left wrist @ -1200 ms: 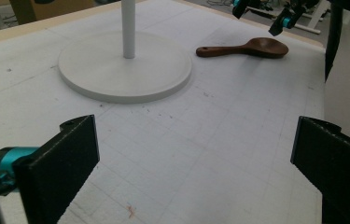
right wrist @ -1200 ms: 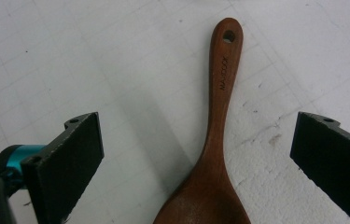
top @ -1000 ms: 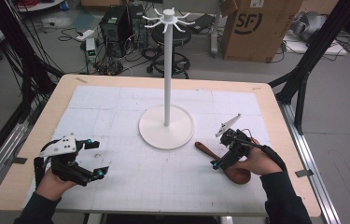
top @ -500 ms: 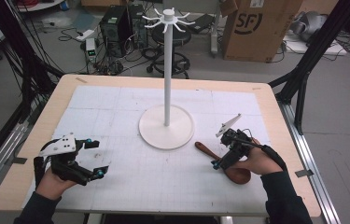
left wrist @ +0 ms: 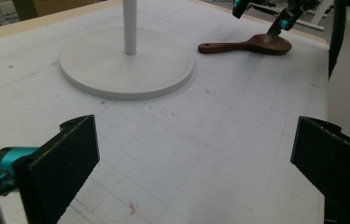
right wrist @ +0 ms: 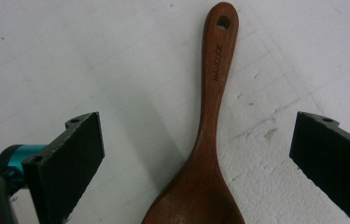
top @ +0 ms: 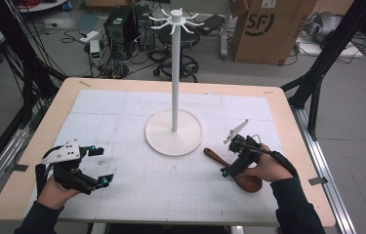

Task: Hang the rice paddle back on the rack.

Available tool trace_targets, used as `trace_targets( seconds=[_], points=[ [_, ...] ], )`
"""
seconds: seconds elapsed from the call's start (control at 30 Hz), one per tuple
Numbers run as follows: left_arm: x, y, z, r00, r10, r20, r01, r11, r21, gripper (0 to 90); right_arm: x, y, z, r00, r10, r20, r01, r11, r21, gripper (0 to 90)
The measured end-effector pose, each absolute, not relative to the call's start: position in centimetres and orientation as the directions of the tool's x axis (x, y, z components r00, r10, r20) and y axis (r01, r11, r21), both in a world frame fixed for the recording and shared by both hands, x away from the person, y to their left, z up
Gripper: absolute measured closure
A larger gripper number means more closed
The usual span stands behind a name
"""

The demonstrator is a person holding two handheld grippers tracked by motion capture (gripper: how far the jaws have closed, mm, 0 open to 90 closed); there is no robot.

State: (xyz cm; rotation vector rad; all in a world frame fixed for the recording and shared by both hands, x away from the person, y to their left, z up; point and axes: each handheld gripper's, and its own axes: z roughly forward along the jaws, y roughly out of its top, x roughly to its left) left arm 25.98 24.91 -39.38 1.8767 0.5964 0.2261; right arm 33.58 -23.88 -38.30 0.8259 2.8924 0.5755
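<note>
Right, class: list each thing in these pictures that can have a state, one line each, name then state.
Left gripper: open, holding nothing, above the mat.
Right gripper: open, jaws either side of the spoon, not closed on it.
Wooden spoon: lying flat on the mat, bowl nearest the hand.
White stand: upright, hooks bare.

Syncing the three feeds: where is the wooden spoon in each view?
High view: the wooden spoon lies right of centre, under the right gripper, handle toward the stand base.
Left gripper view: top right, beyond the base, handle pointing left.
Right gripper view: centre, between the open jaws, handle pointing up, bowl at the bottom edge.
Shared landmark: the hole at the handle tip, legible in the right gripper view.
</note>
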Motion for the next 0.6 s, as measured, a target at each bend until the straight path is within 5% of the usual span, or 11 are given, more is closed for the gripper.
trace_targets(
  seconds=[0.6],
  points=[
    [26.0,24.9,-39.3,0.854,0.507,-0.121,0.292,-0.272,0.917,1.6,34.4,-23.6,-39.8,-0.844,0.537,0.005,0.519,0.814,0.260,4.2]
  ],
)
